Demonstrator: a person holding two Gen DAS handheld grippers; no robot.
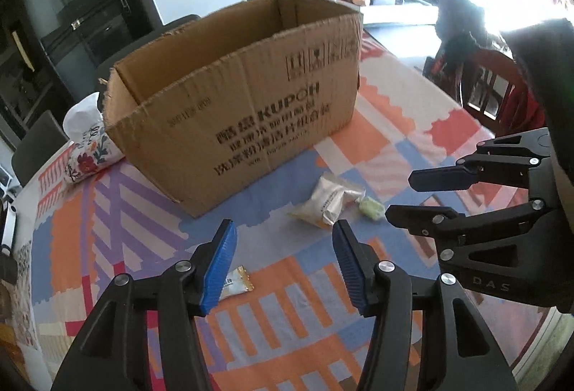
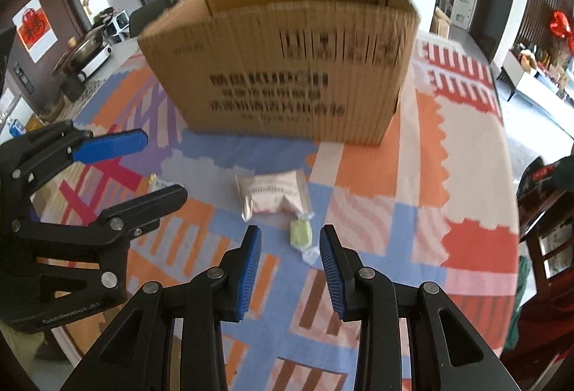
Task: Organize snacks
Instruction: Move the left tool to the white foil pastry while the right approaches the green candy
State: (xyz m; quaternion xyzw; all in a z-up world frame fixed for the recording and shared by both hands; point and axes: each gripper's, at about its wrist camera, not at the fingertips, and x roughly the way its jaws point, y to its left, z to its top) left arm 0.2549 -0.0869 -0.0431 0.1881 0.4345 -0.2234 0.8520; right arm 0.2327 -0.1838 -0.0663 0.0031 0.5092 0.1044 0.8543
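Note:
An open cardboard box (image 1: 244,96) stands on the patterned tablecloth; it also shows in the right wrist view (image 2: 287,68). In front of it lie a pale snack packet (image 1: 328,202) (image 2: 272,195) and a small green wrapped candy (image 1: 371,209) (image 2: 300,232). A small white-and-orange packet (image 1: 235,283) lies by my left gripper's left finger. My left gripper (image 1: 285,236) is open and empty above the cloth. My right gripper (image 2: 290,240) is open and empty, just short of the green candy. Each gripper shows in the other's view, the right (image 1: 401,197) and the left (image 2: 161,164).
A floral tissue pack (image 1: 89,147) lies left of the box. A pot on a cooker (image 2: 86,50) stands at the table's far left. A red wooden chair (image 1: 502,85) is at the table's right edge. Cabinets stand behind.

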